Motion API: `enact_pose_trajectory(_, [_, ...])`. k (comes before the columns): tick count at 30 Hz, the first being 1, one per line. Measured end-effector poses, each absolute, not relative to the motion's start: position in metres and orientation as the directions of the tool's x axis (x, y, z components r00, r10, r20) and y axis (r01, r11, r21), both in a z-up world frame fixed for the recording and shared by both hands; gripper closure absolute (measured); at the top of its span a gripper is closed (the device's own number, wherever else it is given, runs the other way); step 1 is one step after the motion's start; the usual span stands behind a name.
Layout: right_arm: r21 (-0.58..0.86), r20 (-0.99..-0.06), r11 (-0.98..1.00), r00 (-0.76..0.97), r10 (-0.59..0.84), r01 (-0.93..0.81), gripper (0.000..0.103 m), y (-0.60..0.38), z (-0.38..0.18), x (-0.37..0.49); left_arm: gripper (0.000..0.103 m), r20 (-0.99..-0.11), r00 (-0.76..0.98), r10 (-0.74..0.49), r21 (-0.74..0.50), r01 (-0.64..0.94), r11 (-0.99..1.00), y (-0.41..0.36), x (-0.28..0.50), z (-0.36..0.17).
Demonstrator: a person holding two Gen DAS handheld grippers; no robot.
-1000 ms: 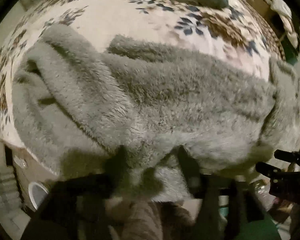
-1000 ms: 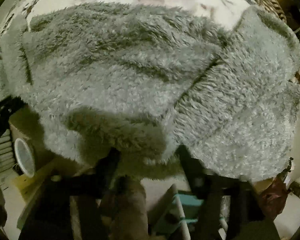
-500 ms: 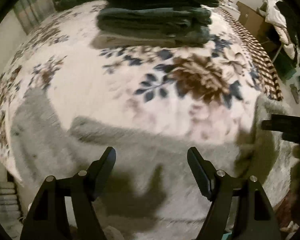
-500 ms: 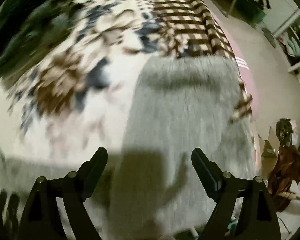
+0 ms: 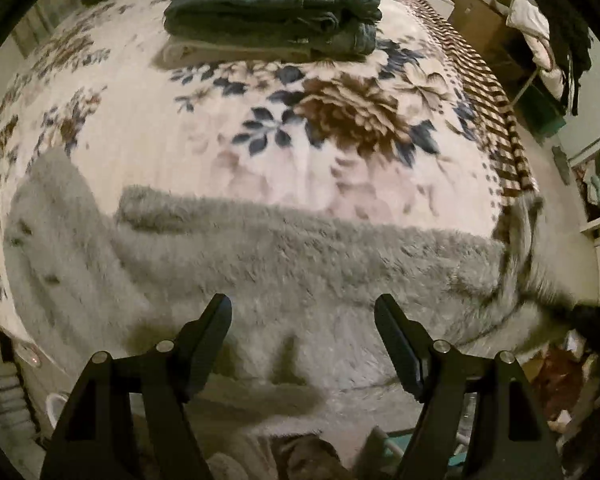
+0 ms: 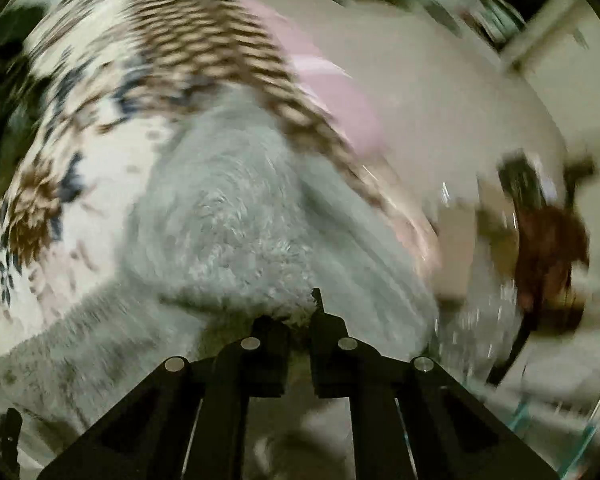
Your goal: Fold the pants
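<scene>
Pants [image 5: 300, 264]: grey, long shaggy pile, thick and soft, lying in a broad band across the near edge of the bed [image 5: 148, 136], one leg end folded back into a rounded lump at the left. The right end droops over the bed's corner. In my right view the pile [image 6: 228, 216] reads as curly fleece, badly smeared by motion blur.

My left tongs [image 5: 303, 320] stand wide apart over the fleece, nothing between the black, wedge-shaped fingers. My right tongs [image 6: 300, 320] are drawn almost together; fleece sits right at the tips, but I cannot tell whether any is pinched.

Bed cover: plush, cream with brown and navy flowers, a brown checked border [image 5: 496, 92] along the right side. Folded stack [image 5: 276, 16] of dark denim and a pale piece at the far end, well apart from the pants.

Against a second ago: both pairs of tongs were then buried in fleece at the near hem, and the pants filled both views. Now my left tongs are free above them, more bed shows, and my right tongs, wide half a second back, have snapped narrow.
</scene>
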State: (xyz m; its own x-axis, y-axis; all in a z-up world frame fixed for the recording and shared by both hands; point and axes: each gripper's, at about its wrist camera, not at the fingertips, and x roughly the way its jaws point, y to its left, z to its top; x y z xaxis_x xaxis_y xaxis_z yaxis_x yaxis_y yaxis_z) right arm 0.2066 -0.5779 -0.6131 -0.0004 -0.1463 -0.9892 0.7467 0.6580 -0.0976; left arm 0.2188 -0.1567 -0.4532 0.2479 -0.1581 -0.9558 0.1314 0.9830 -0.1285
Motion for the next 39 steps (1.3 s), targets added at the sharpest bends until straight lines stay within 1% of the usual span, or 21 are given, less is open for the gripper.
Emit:
enact_pose_trajectory(2, [-0.081,-0.997,0.588,-0.058,-0.059,0.805,0.090,-0.585,-0.636,0.178,0.031,-0.957,0.238,-0.163,-0.134,0.133,0.982,-0.161,0.213,-0.456])
enact_pose_trajectory(3, [-0.068,-0.997,0.567,-0.070,-0.018,0.821,0.083,-0.587,-0.645,0.169,0.031,-0.961,0.223,-0.166,-0.138,0.135,0.981,-0.164,0.211,-0.460])
enact_pose_trajectory(4, [-0.059,-0.996,0.549,-0.082,0.018,0.834,0.066,-0.588,-0.652,0.160,0.031,-0.962,0.212,-0.171,-0.144,0.135,0.980,-0.167,0.209,-0.463])
enact_pose_trajectory(6, [-0.042,-0.995,0.534,-0.082,0.051,0.844,0.052,-0.586,-0.657,0.156,0.031,-0.964,0.204,-0.172,-0.145,0.142,0.979,-0.169,0.207,-0.466])
enact_pose_trajectory(7, [-0.044,-0.997,0.549,-0.072,0.030,0.835,0.052,-0.583,-0.653,0.159,0.031,-0.964,0.204,-0.172,-0.143,0.149,0.979,-0.170,0.206,-0.468])
enact_pose_trajectory(11, [-0.147,-0.982,0.702,-0.014,-0.191,0.697,0.051,-0.559,-0.612,0.181,0.031,-0.963,0.216,-0.161,-0.124,0.175,0.977,-0.178,0.207,-0.474])
enact_pose_trajectory(12, [-0.174,-0.973,0.754,0.005,-0.229,0.633,0.047,-0.550,-0.607,0.192,0.031,-0.963,0.218,-0.157,-0.117,0.185,0.976,-0.183,0.209,-0.478])
enact_pose_trajectory(14, [-0.227,-0.968,0.851,-0.018,-0.248,0.473,0.031,-0.531,-0.620,0.218,0.031,-0.963,0.223,-0.152,-0.104,0.213,0.971,-0.198,0.213,-0.486])
enact_pose_trajectory(15, [-0.244,-0.967,0.873,-0.040,-0.251,0.423,0.028,-0.528,-0.629,0.223,0.031,-0.964,0.220,-0.151,-0.099,0.230,0.968,-0.206,0.215,-0.490])
enact_pose_trajectory(17, [-0.267,-0.963,0.894,-0.066,-0.261,0.360,0.032,-0.523,-0.646,0.230,0.031,-0.964,0.215,-0.156,-0.099,0.256,0.962,-0.220,0.219,-0.496])
enact_pose_trajectory(18, [-0.287,-0.957,0.885,-0.070,-0.281,0.367,0.059,-0.525,-0.647,0.229,0.031,-0.963,0.210,-0.166,-0.106,0.271,0.957,-0.229,0.220,-0.498])
enact_pose_trajectory(19, [-0.291,-0.955,0.872,-0.067,-0.289,0.393,0.093,-0.529,-0.644,0.226,0.031,-0.962,0.209,-0.176,-0.114,0.280,0.953,-0.234,0.221,-0.497])
enact_pose_trajectory(20, [-0.282,-0.955,0.846,-0.051,-0.291,0.453,0.098,-0.538,-0.633,0.218,0.031,-0.960,0.211,-0.185,-0.120,0.284,0.951,-0.238,0.221,-0.496])
enact_pose_trajectory(24, [-0.218,-0.961,0.630,-0.051,-0.272,0.746,0.098,-0.598,-0.588,0.154,0.031,-0.952,0.211,-0.222,-0.157,0.288,0.945,-0.243,0.214,-0.489])
enact_pose_trajectory(26, [-0.210,-0.968,0.551,-0.094,-0.231,0.807,0.098,-0.624,-0.589,0.124,0.031,-0.954,0.196,-0.229,-0.171,0.275,0.946,-0.243,0.211,-0.491])
enact_pose_trajectory(27, [-0.203,-0.977,0.539,-0.128,-0.174,0.817,0.092,-0.639,-0.599,0.122,0.031,-0.957,0.175,-0.231,-0.181,0.261,0.948,-0.241,0.209,-0.494])
enact_pose_trajectory(28, [-0.177,-0.984,0.525,-0.135,-0.117,0.833,0.076,-0.641,-0.603,0.114,0.031,-0.958,0.164,-0.234,-0.189,0.252,0.949,-0.240,0.207,-0.494])
enact_pose_trajectory(29, [-0.128,-0.992,0.509,-0.109,-0.068,0.851,0.067,-0.638,-0.604,0.106,0.031,-0.959,0.155,-0.238,-0.197,0.242,0.950,-0.238,0.205,-0.495])
enact_pose_trajectory(30, [-0.088,-0.996,0.510,-0.078,-0.040,0.856,0.058,-0.634,-0.602,0.102,0.031,-0.959,0.153,-0.237,-0.196,0.241,0.950,-0.237,0.203,-0.494])
enact_pose_trajectory(33, [-0.013,-1.000,0.575,-0.018,0.003,0.818,0.056,-0.592,-0.587,0.109,0.031,-0.959,0.167,-0.230,-0.187,0.237,0.953,-0.225,0.196,-0.484])
enact_pose_trajectory(39, [0.177,-0.976,0.690,0.038,0.212,0.702,0.054,-0.456,-0.591,0.155,0.031,-0.963,0.194,-0.187,-0.161,0.146,0.976,-0.144,0.200,-0.467])
